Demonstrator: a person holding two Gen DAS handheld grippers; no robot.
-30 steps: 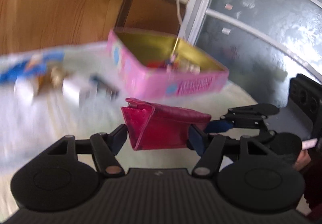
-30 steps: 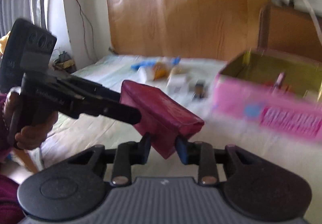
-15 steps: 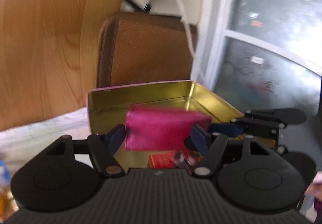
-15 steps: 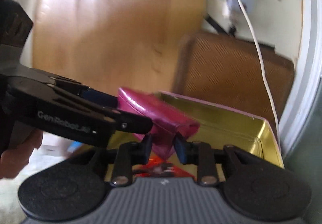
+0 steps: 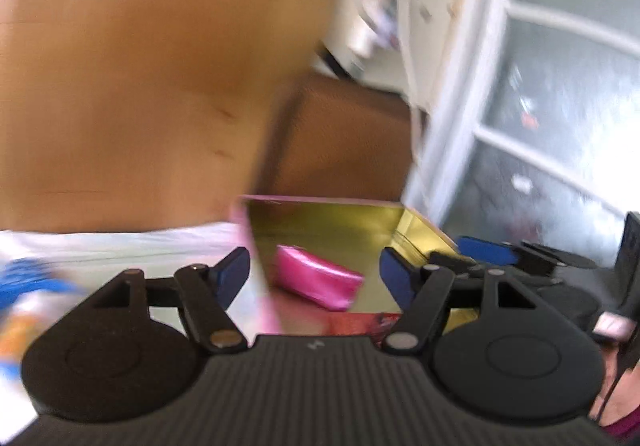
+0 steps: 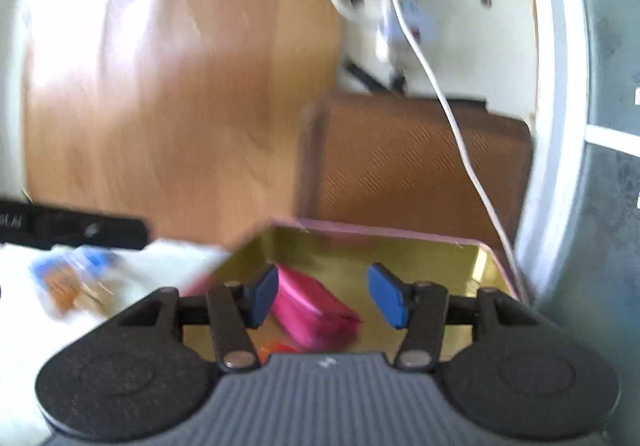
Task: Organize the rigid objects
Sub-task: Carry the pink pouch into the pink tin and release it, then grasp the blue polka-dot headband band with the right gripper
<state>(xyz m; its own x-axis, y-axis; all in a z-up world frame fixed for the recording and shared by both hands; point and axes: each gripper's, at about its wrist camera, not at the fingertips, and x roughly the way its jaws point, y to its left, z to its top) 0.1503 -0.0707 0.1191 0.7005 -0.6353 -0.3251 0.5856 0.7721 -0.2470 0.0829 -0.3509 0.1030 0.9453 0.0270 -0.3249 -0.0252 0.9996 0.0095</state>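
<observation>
While the glossy magenta leather pouch [image 6: 312,312] apparently lay loose in the gold-lined pink tin [image 6: 432,258], at six o'clock of its floor, both the left gripper [image 5: 314,278] and right gripper [image 6: 322,296] were opening around nothing, so lifting straight clear seemed wisest.

Left black two-finger gripper with blue pads [image 5: 314,274] fills the lower frame, jaws opening, nothing clamped between the pads; right black two-finger gripper with blue pads [image 6: 323,296] sits lower centre, jaws opening, pads clear of contact.
</observation>
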